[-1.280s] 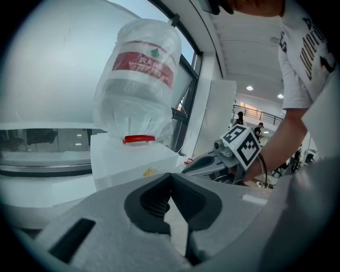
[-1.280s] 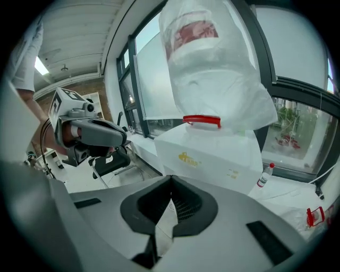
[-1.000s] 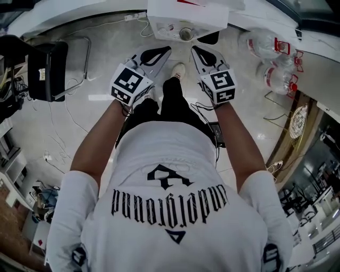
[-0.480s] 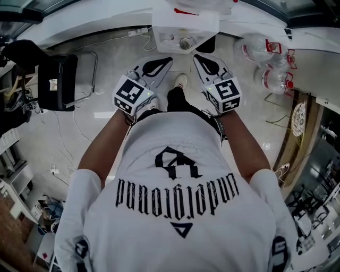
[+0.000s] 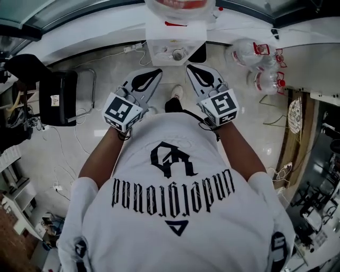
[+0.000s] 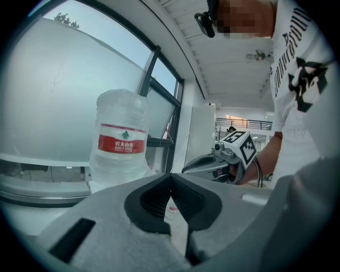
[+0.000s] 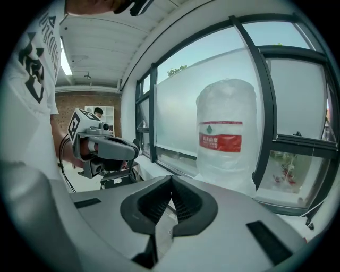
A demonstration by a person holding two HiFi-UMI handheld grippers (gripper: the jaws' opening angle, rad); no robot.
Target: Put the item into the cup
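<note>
We are holding the left gripper (image 5: 153, 73) and the right gripper (image 5: 191, 68) side by side before our body, forearms reaching forward. Both pairs of jaws are pressing together, empty.

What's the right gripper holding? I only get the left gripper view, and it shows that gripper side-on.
Observer: Nothing. In the right gripper view, the right gripper has its jaws closed tip to tip with no item between them.
Operator: What's under the water jug?
Observer: In the head view, the water jug stands on a white dispenser. A small round thing on it may be a cup, but it's too small to be sure.
Operator: Anything else around it?
Observer: Two spare jugs are on the floor at the person's right.
</note>
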